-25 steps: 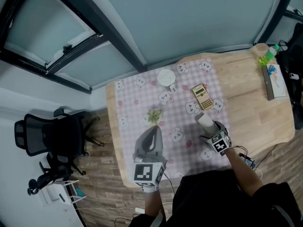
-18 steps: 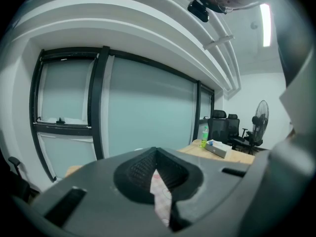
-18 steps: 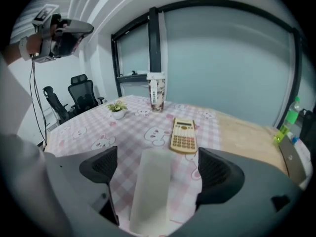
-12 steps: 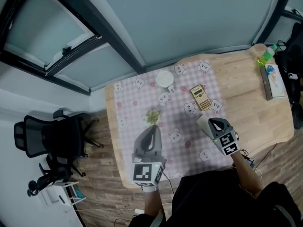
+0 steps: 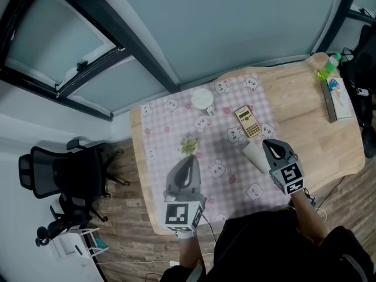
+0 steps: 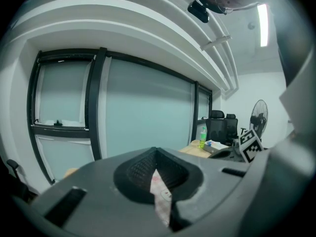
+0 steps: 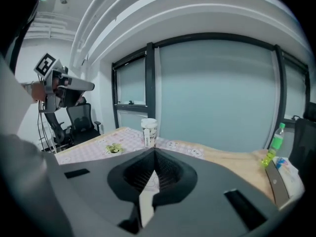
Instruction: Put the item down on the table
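A pale tapered item (image 5: 254, 155), like a paper cup on its side, lies on the pink checked cloth (image 5: 220, 181). My right gripper (image 5: 272, 147) hovers just right of it, apart from it, with its jaws shut on nothing. In the right gripper view the right gripper (image 7: 154, 154) shows its jaws meeting at one seam, and the item is out of sight. My left gripper (image 5: 187, 163) is held over the cloth's front left part. It is also shut and empty, as the left gripper (image 6: 156, 152) shows in its own view.
On the cloth stand a white cup (image 5: 203, 97) (image 7: 148, 132), a yellow calculator (image 5: 249, 121) and a small green sprig (image 5: 188, 145). A green bottle (image 5: 328, 69) and a long box (image 5: 338, 98) sit at the wooden table's (image 5: 311, 134) far right. An office chair (image 5: 59, 172) stands left.
The right gripper let go of the pale item, drew back to the right of it and closed its jaws empty. The item stays on the cloth. The left gripper has not moved.
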